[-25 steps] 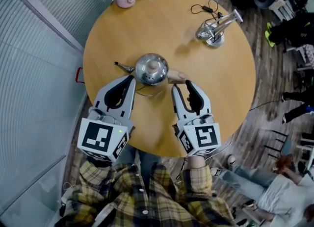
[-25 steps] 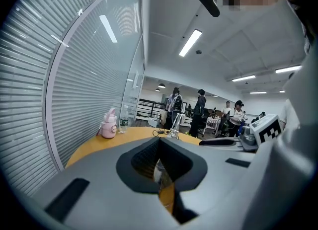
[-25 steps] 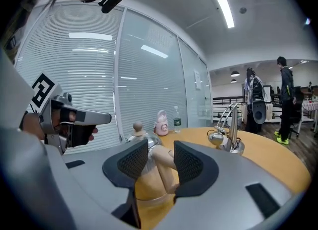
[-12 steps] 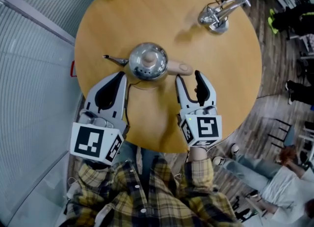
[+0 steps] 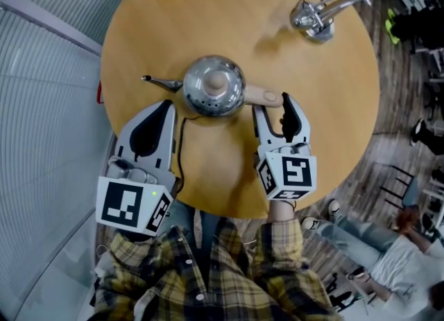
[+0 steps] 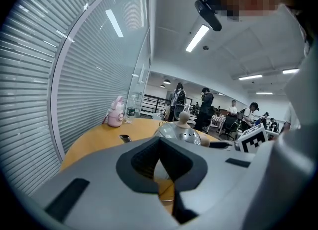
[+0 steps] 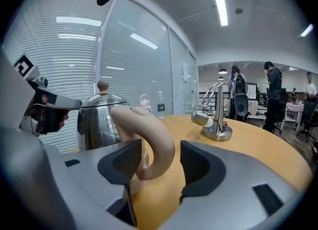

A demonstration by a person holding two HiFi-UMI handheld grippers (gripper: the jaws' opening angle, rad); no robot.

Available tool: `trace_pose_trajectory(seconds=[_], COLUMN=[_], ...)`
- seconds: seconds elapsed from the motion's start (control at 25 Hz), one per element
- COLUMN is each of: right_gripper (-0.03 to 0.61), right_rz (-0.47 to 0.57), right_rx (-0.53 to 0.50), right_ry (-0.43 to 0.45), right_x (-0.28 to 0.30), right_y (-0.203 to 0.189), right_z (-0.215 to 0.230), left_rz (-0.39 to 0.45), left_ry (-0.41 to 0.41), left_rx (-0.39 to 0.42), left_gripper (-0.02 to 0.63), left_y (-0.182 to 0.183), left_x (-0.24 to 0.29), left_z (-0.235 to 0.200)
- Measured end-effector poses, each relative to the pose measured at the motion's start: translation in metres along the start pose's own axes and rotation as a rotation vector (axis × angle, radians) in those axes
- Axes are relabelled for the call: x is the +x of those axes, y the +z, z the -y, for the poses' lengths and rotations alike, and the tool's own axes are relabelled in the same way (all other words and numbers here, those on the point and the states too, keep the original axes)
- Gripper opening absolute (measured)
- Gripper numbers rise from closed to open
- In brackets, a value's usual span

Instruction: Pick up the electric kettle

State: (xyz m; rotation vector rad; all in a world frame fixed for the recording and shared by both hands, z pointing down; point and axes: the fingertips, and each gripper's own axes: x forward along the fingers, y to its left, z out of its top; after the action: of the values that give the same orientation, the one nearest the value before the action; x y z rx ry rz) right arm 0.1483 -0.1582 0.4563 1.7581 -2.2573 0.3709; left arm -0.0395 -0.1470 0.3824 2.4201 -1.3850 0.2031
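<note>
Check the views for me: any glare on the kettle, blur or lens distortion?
Head view: sharp, evenly lit, small highlights on the steel kettle. Left gripper view: heavy fisheye, black corners, near jaws soft. Right gripper view: same fisheye bend, kettle handle sharp between the jaws, ceiling light strips bright.

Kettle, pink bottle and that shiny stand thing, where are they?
electric kettle [image 5: 205, 99]: head view, on its shiny lid.
pink bottle [image 6: 116, 118]: left gripper view, on its body.
chrome stand [image 7: 217, 134]: right gripper view, on its round base.
</note>
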Motion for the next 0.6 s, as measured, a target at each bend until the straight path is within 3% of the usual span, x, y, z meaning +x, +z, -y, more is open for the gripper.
trace_pose_trajectory(seconds=[0.6], right_gripper=[0.242], right_rz=[0.048], right_rx=[0.019], right_ry=[-0.037], right_x=[0.032], right_y=[0.003], right_z=[0.012], left_rz=[-0.044], left_ry=[0.003], left_rx=[0.004], left_gripper=[0.003], left_y=[-0.018], left_x=[0.009], left_z=[-0.007])
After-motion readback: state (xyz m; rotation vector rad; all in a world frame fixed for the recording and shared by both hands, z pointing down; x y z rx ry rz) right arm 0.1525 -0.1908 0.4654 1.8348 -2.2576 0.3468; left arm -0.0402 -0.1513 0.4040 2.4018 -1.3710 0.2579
